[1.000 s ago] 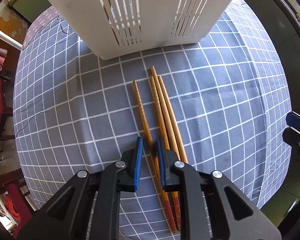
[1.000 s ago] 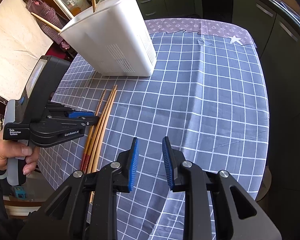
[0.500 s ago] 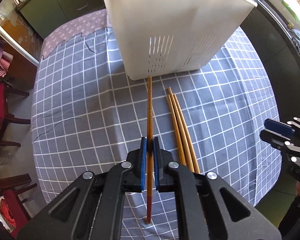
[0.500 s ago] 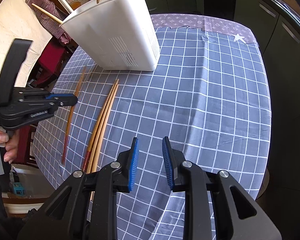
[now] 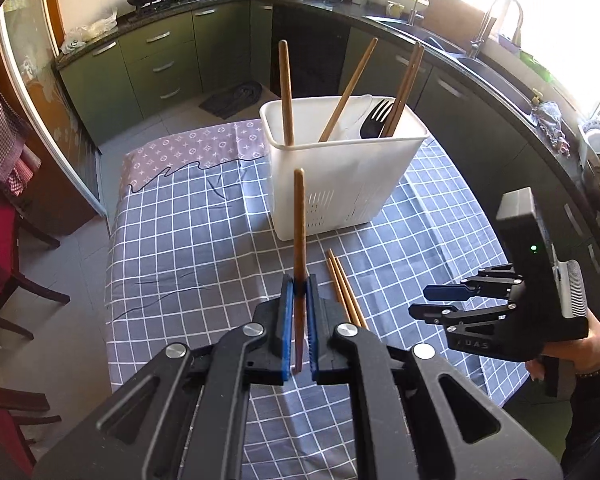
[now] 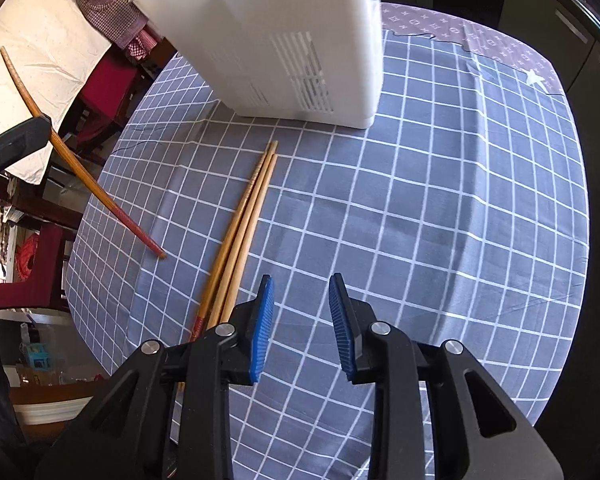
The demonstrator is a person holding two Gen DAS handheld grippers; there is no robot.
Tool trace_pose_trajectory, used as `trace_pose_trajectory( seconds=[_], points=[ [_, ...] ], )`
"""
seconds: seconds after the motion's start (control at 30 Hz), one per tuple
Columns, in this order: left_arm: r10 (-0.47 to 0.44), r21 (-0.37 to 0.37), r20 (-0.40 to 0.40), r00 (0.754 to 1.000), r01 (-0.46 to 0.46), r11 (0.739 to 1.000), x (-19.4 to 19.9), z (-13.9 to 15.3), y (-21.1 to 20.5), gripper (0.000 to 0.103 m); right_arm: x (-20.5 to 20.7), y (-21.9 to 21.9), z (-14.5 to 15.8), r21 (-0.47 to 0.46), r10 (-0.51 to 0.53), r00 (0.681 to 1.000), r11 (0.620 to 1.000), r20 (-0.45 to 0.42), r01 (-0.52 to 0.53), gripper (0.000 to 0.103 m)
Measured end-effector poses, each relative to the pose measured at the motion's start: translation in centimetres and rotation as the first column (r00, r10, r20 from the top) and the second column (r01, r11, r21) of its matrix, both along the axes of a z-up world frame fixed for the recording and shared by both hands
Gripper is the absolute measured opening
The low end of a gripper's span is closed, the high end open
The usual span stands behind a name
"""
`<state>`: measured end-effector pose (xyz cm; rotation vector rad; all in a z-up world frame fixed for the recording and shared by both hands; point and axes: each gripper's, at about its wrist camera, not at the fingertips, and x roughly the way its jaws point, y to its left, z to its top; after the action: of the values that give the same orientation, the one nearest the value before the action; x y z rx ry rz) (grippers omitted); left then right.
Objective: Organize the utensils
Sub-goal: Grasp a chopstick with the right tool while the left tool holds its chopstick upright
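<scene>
My left gripper (image 5: pixel 298 292) is shut on a brown wooden chopstick (image 5: pixel 299 232) and holds it up off the table, its far end pointing at the white utensil holder (image 5: pixel 340 184). The holder has several chopsticks and a black fork (image 5: pixel 376 118) standing in it. The held chopstick shows in the right wrist view (image 6: pixel 80 176), tilted, at the left. Two pale chopsticks (image 6: pixel 242 232) lie side by side on the checked tablecloth (image 6: pixel 440 220) in front of the holder (image 6: pixel 292 40). My right gripper (image 6: pixel 300 312) is open and empty just right of them; it shows at the right of the left wrist view (image 5: pixel 452 304).
The table edge runs close on the left and near side. Red chairs (image 5: pixel 4 264) stand to the left of the table. Green kitchen cabinets (image 5: pixel 160 64) and a counter with a sink (image 5: pixel 496 52) lie beyond.
My left gripper closed on one chopstick, lifted it off the cloth and tilted up toward the holder. My right gripper moved closer to the two chopsticks on the table and opened a little wider.
</scene>
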<state>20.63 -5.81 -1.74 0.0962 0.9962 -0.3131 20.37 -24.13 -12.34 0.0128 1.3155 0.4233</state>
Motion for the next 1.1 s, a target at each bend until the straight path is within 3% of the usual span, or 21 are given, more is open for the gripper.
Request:
trace_pose_trajectory(
  seconds=[0.4,1.1],
  points=[
    [-0.023,-0.017,-0.004,1.000,0.022,1.000,-0.8,-0.3,0.5,0.006,2.8,5.8,-2.6,-0.109,0.044,0.997,0.993,-0.056,-0.050,0.021],
    [-0.038,-0.006,-0.003,0.999,0.038,0.999,-1.1,-0.4,0.6,0.006,2.9,7.5,-2.8,-0.195,0.057,0.997,0.978,-0.061,-0.068,0.021]
  ],
)
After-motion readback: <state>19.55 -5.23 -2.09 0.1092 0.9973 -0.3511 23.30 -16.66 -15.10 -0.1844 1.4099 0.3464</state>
